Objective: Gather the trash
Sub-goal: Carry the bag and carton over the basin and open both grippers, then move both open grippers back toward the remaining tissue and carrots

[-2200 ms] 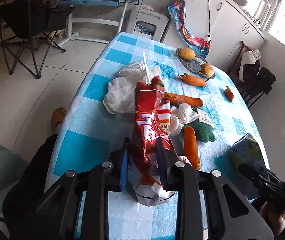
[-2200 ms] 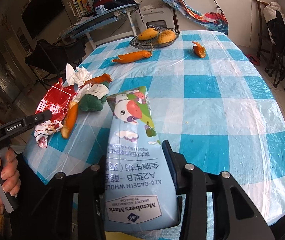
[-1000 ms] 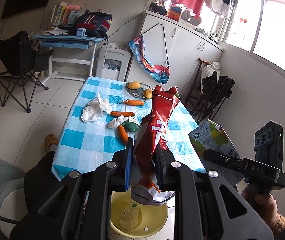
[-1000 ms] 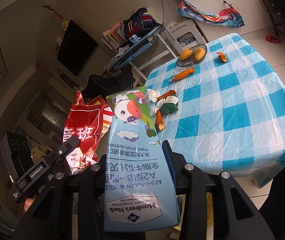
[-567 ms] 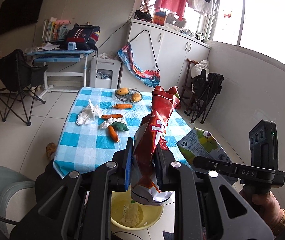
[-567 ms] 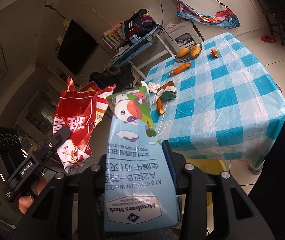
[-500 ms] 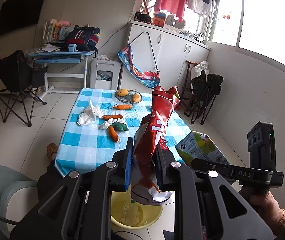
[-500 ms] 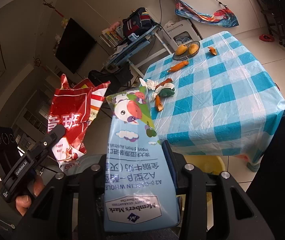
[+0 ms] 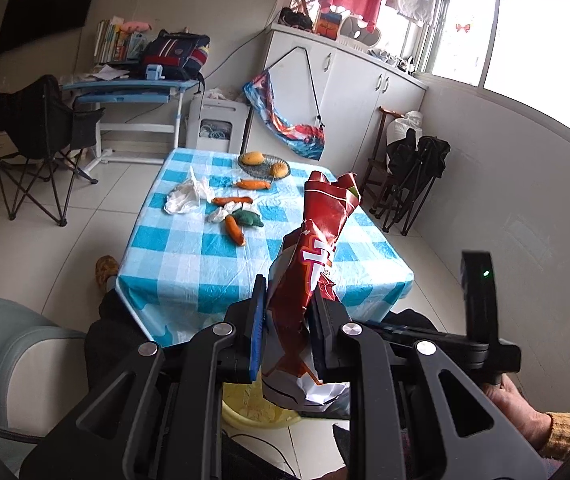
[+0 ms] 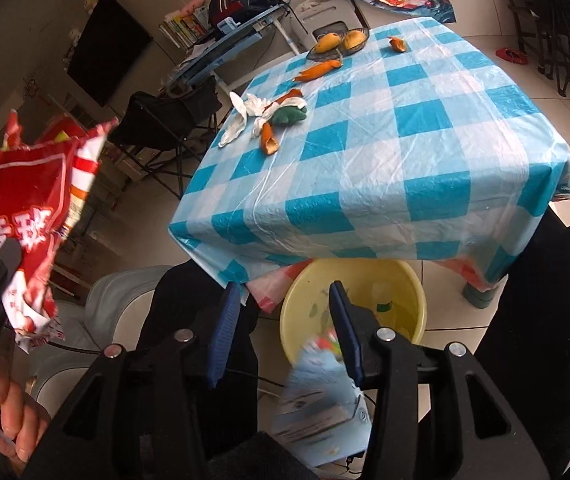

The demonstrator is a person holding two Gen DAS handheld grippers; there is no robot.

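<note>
My left gripper [image 9: 287, 316] is shut on a red snack bag [image 9: 317, 248] and holds it upright above the yellow bin [image 9: 253, 412]; the bag also shows in the right wrist view [image 10: 37, 216]. My right gripper [image 10: 285, 312] is open, with its jaws apart over the yellow bin [image 10: 409, 280]. A light blue milk carton [image 10: 321, 408], blurred, is falling below the right jaws by the bin's near edge. White plastic wrappers [image 9: 187, 200] lie on the table.
The blue checked table [image 10: 425, 148] carries carrots [image 9: 235, 230], a green plush [image 10: 291, 114] and a fruit dish [image 9: 265, 162]. A pale armchair [image 9: 17, 364] stands at my left. A black folding chair [image 9: 41, 136] and a desk [image 9: 133, 88] stand further back.
My right gripper has opened and let go of the milk carton, which drops toward the yellow bin. Both grippers pulled back from the table to above the bin. The left still holds the snack bag.
</note>
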